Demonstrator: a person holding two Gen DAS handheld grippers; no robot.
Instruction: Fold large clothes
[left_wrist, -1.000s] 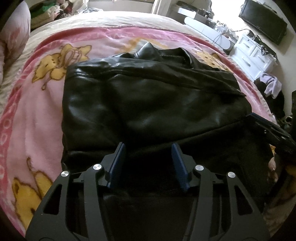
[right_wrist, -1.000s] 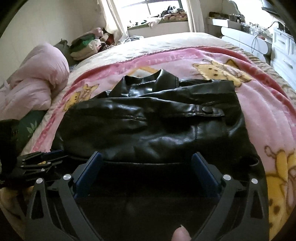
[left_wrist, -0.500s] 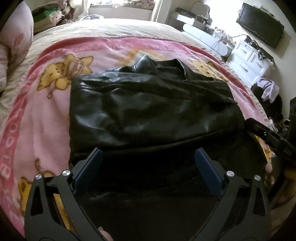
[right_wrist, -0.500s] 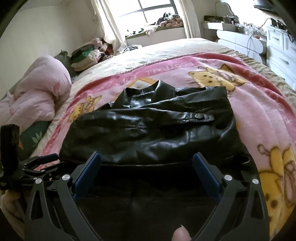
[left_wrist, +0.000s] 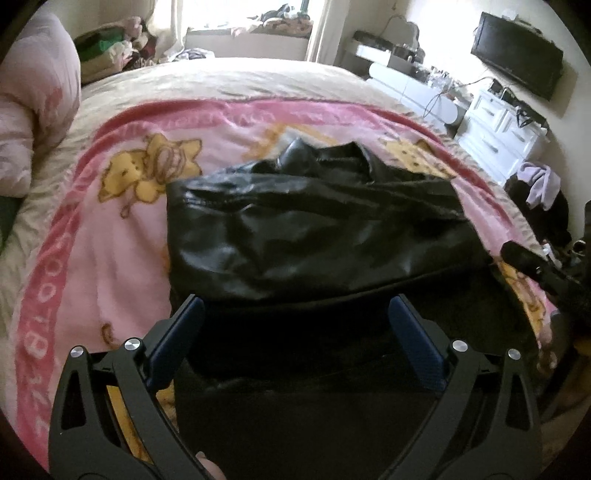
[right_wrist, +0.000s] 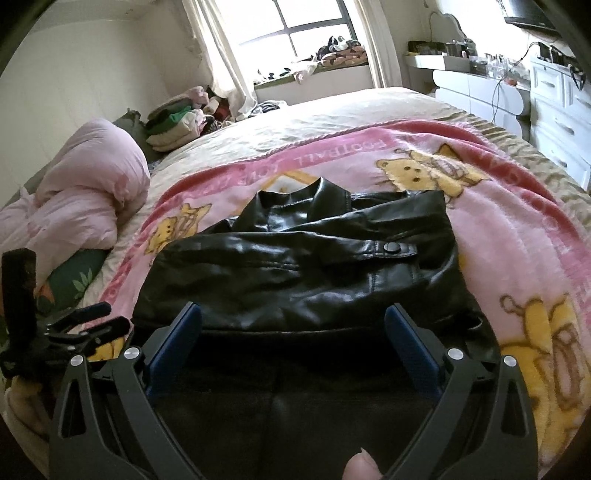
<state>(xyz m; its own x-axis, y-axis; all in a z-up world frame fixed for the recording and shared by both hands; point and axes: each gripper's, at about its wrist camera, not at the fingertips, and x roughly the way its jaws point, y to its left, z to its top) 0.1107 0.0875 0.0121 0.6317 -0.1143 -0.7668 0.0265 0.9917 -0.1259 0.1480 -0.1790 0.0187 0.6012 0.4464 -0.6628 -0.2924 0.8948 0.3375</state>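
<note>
We see the black leather jacket lying folded on the pink cartoon blanket that covers the bed, its collar at the far end. The left gripper hangs above the jacket's near edge with its blue fingers spread wide and nothing between them; they have just been opening. The right gripper is likewise released, its fingers splayed over the near hem without touching the leather.

Only the right wrist view shows us the snap tab on the sleeve folded across the top, the window, the rolled pink duvet at the left, and the other tool's dark frame at the lower left edge. Only the left wrist view gives us the black television on the wall and the clothes heaped beside the white dresser; there the right tool's dark tip pokes in at the right edge.
</note>
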